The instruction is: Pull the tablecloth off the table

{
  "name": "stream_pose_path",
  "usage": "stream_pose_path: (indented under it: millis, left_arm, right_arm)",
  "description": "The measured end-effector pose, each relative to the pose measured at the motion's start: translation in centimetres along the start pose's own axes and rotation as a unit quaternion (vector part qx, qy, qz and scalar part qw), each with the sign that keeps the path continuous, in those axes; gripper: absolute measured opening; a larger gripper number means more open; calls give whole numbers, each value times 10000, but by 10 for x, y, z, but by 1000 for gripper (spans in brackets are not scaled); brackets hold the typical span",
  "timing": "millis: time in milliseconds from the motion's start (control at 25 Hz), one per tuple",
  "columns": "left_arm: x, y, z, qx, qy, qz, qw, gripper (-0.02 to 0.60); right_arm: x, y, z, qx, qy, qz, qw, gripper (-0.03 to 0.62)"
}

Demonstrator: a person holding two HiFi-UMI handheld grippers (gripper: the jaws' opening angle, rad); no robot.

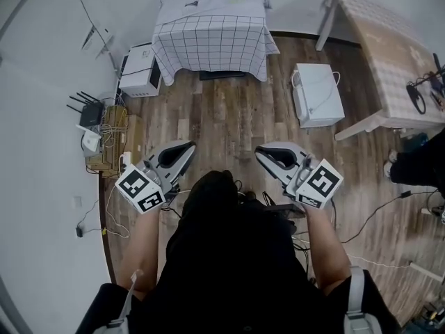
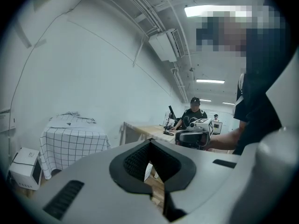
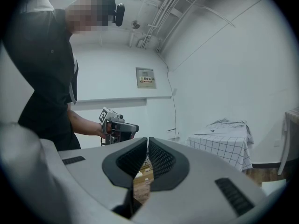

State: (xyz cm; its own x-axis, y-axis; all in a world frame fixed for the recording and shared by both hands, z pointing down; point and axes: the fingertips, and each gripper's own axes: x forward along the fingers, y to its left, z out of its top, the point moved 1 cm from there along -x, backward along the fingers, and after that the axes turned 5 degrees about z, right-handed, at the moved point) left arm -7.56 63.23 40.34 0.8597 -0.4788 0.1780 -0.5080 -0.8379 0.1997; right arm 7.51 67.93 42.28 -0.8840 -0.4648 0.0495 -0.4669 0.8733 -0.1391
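Both grippers are shut w/ nothing held: left gripper (image 1: 186, 148) & right gripper (image 1: 261, 152) sit low-centre in the head view, well apart from the checked tablecloth (image 1: 212, 40), which is draped over the table at top centre. Risk, IMO: shut jaws can't pinch the hem, & a hard tug could drag the table or snag the microwave (image 1: 139, 75) just left of it. The table itself, its far edge & a small dark mark on the rumpled top are hidden or too small to ID.
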Motion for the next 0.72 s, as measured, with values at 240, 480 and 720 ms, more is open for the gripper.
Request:
stream_pose_path:
  millis: [240,480,720]
  left_arm:
    - [15,26,3,-13,-27,-72,10000,3]
    - [46,83,8,-206,-102,-137,9996,3]
    - [88,164,23,-380,-215,-186,9989,3]
  right_arm:
    - [16,-23,2,33,-18,-55,10000,23]
    - [43,-70,-2,148,203,-122,9996,23]
    - [98,-143,9,145,360,-65,9992,23]
